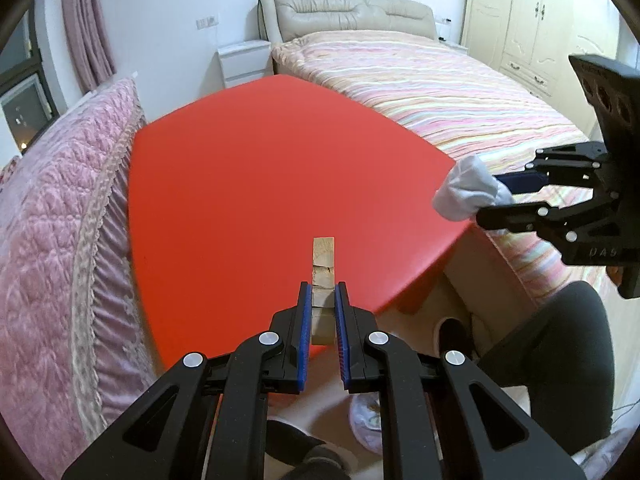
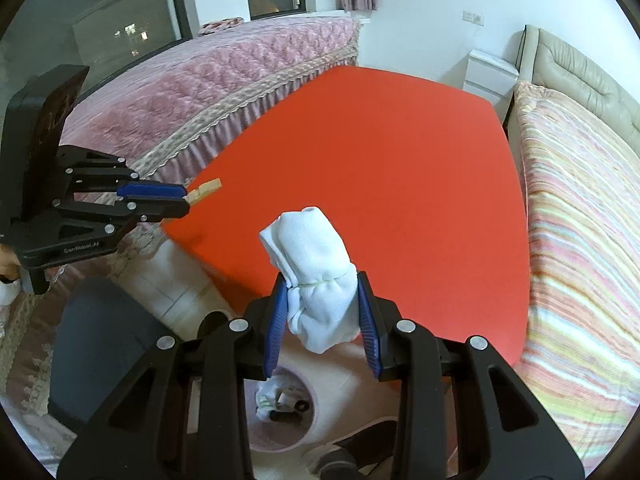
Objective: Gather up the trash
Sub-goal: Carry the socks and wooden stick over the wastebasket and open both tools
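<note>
Nearest in the right wrist view, a round bin [image 2: 280, 408] sits on the floor under the right tongs [image 2: 322, 312], already holding scraps; the left view barely shows it. Those tongs are clamped on a white cloth bundle [image 2: 316, 280]. The left tongs [image 1: 323, 312] pinch a wooden clothespin [image 1: 322, 276] above the red counter [image 1: 260, 184], near its front edge. A striped bed [image 1: 420, 80] lies beyond.

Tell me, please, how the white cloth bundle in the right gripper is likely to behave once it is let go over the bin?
The cloth bundle looks soft: it bulges between the right gripper pads. Its band probably keeps it from unrolling. It seems light and should drop without bouncing into the bin.
</note>
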The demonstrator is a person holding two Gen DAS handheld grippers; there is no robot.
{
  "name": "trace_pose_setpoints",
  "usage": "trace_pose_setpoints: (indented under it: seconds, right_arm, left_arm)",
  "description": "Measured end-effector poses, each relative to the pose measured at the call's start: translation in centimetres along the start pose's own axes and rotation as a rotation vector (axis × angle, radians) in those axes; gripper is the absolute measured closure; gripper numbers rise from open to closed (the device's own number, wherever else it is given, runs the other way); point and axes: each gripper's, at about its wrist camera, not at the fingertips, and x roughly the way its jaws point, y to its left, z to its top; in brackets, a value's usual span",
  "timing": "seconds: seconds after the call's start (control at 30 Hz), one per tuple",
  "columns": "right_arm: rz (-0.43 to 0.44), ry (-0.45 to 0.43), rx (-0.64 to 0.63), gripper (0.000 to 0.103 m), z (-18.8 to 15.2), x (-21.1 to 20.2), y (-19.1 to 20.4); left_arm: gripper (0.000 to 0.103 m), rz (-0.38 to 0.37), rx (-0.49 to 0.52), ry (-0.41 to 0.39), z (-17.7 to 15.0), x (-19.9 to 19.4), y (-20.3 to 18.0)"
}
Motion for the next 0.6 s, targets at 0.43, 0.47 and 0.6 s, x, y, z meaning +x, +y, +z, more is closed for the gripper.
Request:
trace_pose_setpoints:
  seconds: [0.43, 0.47, 0.6]
  right_arm:
    - [0.037, 0.029, 0.041, 0.07, -7.2, -1.8, 4.4]
    - [0.037, 0.033, 0.041, 0.07, -7.6, -1.9, 4.6]
    - [0.036, 0.05, 0.049, 0.07, -9.4, -2.2, 5.6]
  left_arm:
    - [0.091, -0.045, -0.009, 0.008, -6.5, -2.2, -4.6]
    - [0.091, -0.051, -0.01, 0.013, -7.0, -2.2, -4.9]
    - [0.091, -0.065, -0.017, 0.029, -8.6, -2.3, -5.6]
